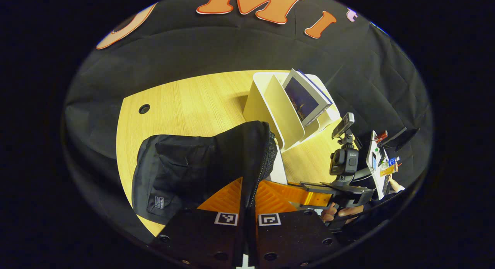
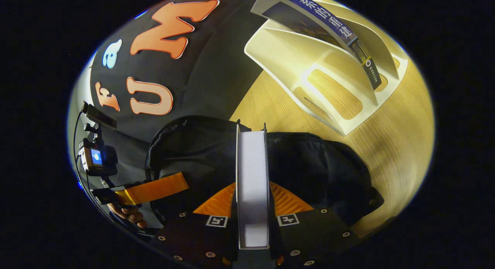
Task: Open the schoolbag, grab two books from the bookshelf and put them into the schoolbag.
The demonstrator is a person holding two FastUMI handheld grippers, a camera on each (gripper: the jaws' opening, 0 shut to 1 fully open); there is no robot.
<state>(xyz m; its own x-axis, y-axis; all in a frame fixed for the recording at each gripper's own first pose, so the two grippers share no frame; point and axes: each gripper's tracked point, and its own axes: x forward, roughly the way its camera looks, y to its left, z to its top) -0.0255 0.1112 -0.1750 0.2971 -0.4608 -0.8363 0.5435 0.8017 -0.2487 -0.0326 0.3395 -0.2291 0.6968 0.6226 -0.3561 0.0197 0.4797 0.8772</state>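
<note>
The left gripper (image 1: 247,218) has its jaws pinched on the schoolbag's (image 1: 181,172) zipped edge, lifting it off the bench (image 1: 185,102), while the right gripper (image 2: 252,222) clamps a book (image 2: 252,176) at the opening; if that flap slips, the book may catch the rim rather than slide in.

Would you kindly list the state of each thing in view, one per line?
Black fabric schoolbag: unzipped, its opening edge held up.
Left tool: shut on the schoolbag's zipper edge.
Right tool: shut on a white-edged book, held over the bag's opening.
Dark-covered book: leaning in the rack.
Cream plastic bookshelf rack: on the wooden table.
</note>
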